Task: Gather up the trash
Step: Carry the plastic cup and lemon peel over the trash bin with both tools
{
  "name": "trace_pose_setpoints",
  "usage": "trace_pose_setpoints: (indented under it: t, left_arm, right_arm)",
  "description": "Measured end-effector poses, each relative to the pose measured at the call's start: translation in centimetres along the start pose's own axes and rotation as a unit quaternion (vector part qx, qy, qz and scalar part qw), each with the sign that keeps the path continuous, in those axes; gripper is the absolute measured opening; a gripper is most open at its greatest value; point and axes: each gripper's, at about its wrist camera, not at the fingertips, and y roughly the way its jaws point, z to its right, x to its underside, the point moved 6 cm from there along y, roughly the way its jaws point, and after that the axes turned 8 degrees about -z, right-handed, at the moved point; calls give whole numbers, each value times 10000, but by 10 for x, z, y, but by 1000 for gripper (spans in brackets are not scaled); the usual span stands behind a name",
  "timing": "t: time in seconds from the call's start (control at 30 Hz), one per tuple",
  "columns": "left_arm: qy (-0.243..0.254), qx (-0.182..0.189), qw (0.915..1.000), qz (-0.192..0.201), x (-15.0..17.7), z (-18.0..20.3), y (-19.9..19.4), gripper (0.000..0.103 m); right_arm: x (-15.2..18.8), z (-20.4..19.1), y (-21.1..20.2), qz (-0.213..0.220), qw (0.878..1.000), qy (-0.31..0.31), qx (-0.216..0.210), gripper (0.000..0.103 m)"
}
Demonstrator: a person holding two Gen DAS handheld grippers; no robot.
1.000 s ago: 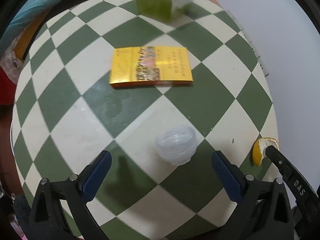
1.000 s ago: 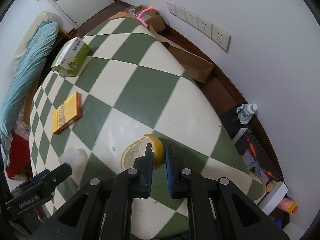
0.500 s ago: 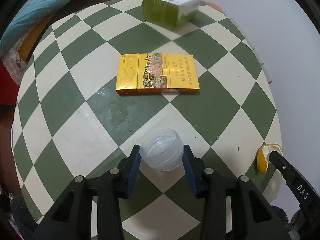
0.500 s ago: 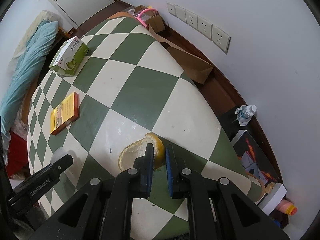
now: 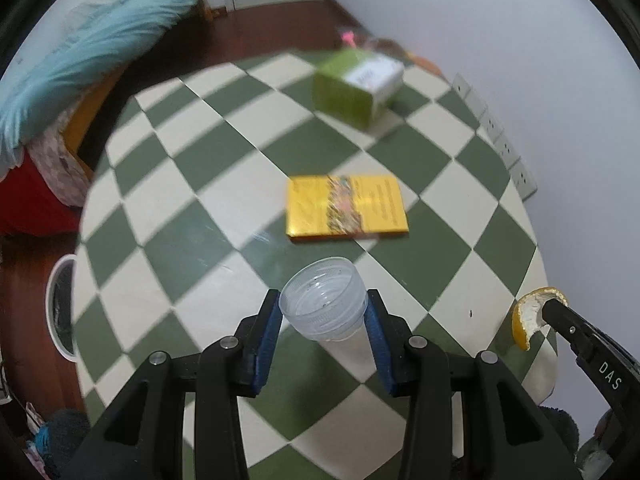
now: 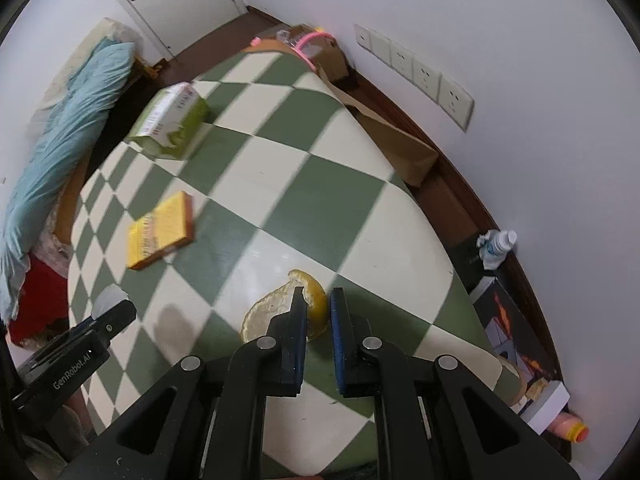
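My left gripper (image 5: 323,318) is shut on a clear plastic cup (image 5: 324,304) and holds it above the green and cream checkered table (image 5: 192,216). My right gripper (image 6: 318,312) is shut on a piece of orange peel (image 6: 280,304) and holds it above the table's near right part. The peel also shows at the right edge of the left wrist view (image 5: 530,316). The left gripper shows at the lower left of the right wrist view (image 6: 104,320). A white-rimmed bin (image 5: 60,308) stands on the floor left of the table.
A yellow flat box (image 5: 346,210) lies mid-table and a green and white carton (image 5: 356,84) stands at the far side. A brown paper bag (image 6: 396,148) leans between table and wall. A bottle (image 6: 496,244) and boxes sit on the floor at the right.
My left gripper closed on the cup and lifted it off the table. My right gripper has risen with the peel. Both views now tilt up toward the room.
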Motion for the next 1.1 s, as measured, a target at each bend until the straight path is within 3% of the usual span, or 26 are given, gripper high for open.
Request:
trace_pose_setpoints:
  t: [0.07, 0.33, 0.6, 0.87, 1.1]
  left_arm:
    - [-44, 13, 9999, 137, 0, -9, -17, 38]
    - [-357, 69, 9966, 737, -20, -104, -86, 38]
    - [-823, -192, 9903, 1098, -24, -208, -128, 38]
    - [-1631, -633, 9783, 1114, -1, -351, -144, 38]
    - [-2393, -676, 9672, 518, 34, -475, -93, 38]
  right_arm:
    - [-1, -12, -11, 94, 9999, -113, -60, 12]
    - [-3, -85, -59, 441, 9959, -636, -458, 12]
    - [8, -211, -87, 564, 9826, -1414, -1063, 12]
    - [49, -365, -64, 159, 9582, -2376, -1584, 12]
    - [103, -486, 9, -576, 9349, -3075, -1675, 11]
